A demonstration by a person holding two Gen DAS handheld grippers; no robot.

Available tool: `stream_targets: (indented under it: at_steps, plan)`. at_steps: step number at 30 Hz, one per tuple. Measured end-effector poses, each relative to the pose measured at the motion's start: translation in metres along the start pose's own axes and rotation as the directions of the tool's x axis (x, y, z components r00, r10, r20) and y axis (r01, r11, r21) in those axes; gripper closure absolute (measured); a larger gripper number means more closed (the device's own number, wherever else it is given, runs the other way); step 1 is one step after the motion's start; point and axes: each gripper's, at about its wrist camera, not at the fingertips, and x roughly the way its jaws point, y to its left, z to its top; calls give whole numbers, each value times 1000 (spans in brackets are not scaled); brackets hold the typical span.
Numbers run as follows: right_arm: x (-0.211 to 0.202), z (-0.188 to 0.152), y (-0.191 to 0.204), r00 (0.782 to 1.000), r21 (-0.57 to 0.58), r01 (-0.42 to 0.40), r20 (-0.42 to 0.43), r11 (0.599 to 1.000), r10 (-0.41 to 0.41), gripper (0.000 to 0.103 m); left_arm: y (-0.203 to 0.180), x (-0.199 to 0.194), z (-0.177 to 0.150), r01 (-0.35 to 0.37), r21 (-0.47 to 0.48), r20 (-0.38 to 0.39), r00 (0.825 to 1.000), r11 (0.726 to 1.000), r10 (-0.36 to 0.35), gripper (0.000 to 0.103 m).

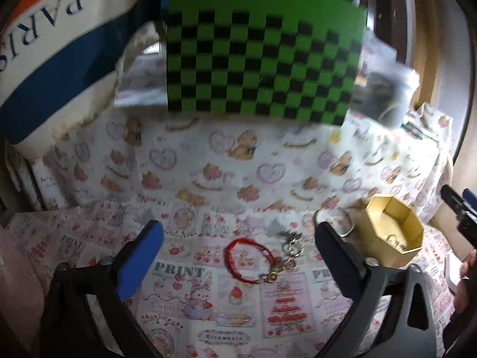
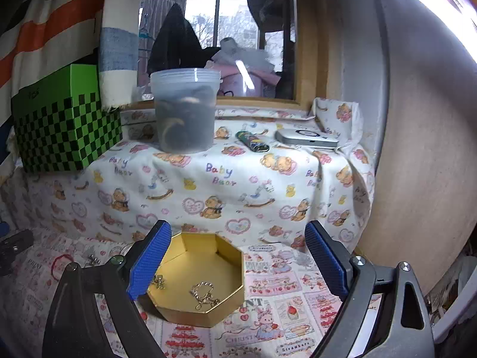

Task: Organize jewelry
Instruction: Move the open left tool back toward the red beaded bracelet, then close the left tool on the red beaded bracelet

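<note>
A red cord bracelet [image 1: 249, 261] with a gold clasp lies on the printed cloth between the fingers of my open left gripper [image 1: 238, 240]. A silver chain piece [image 1: 293, 243] lies just right of it. A gold octagonal box [image 1: 393, 229] stands at the right, with a thin metal ring [image 1: 342, 223] beside it. In the right wrist view my right gripper [image 2: 238, 240] is open over the same box [image 2: 196, 280], which holds a gold chain [image 2: 205, 294] and a small gold charm [image 2: 159, 282]. The red bracelet [image 2: 61, 265] shows faintly at far left.
A green and black checkered box [image 1: 262, 59] [image 2: 59, 125] sits on a raised ledge covered in bear-print cloth [image 2: 238, 179]. A lidded plastic tub [image 2: 186, 110], a lighter [image 2: 253, 142] and a silver device [image 2: 307, 138] stand on it. A striped bag [image 1: 50, 47] leans at left.
</note>
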Motion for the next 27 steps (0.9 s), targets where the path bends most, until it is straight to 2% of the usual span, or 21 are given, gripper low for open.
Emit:
stream_targets:
  at_steps: [2, 4, 7, 11, 13, 21, 23, 25, 27]
  plan:
    - [4, -1, 0, 999, 13, -35, -34, 999, 35, 11, 0, 10, -1, -13, 9, -39, 999, 1000, 13, 17]
    - [9, -3, 3, 995, 10, -69, -71, 998, 69, 11, -2, 20, -4, -6, 22, -82, 997, 1000, 8, 31]
    - [10, -6, 11, 992, -18, -90, -87, 996, 88, 11, -2, 37, -8, 0, 20, -143, 990, 1000, 3, 46]
    - [10, -9, 20, 992, -60, -93, -93, 994, 88, 11, 2, 57, -16, -43, 16, -224, 974, 999, 46, 52]
    - [9, -10, 22, 991, -65, -98, -94, 993, 92, 11, 4, 69, -22, -96, 28, -277, 956, 995, 100, 52]
    - [9, -10, 23, 992, -73, -85, -98, 994, 77, 12, 2, 72, -30, -144, 45, -288, 945, 988, 151, 54]
    - [10, -10, 23, 991, -73, -88, -110, 993, 80, 17, 4, 72, -31, -148, 47, -285, 946, 988, 155, 60]
    - [12, -11, 24, 990, -72, -93, -117, 993, 84, 21, 3, 70, -31, -161, 61, -273, 946, 985, 171, 74]
    - [13, -12, 25, 989, -80, -96, -122, 992, 86, 26, 3, 67, -29, -167, 79, -263, 947, 983, 182, 81]
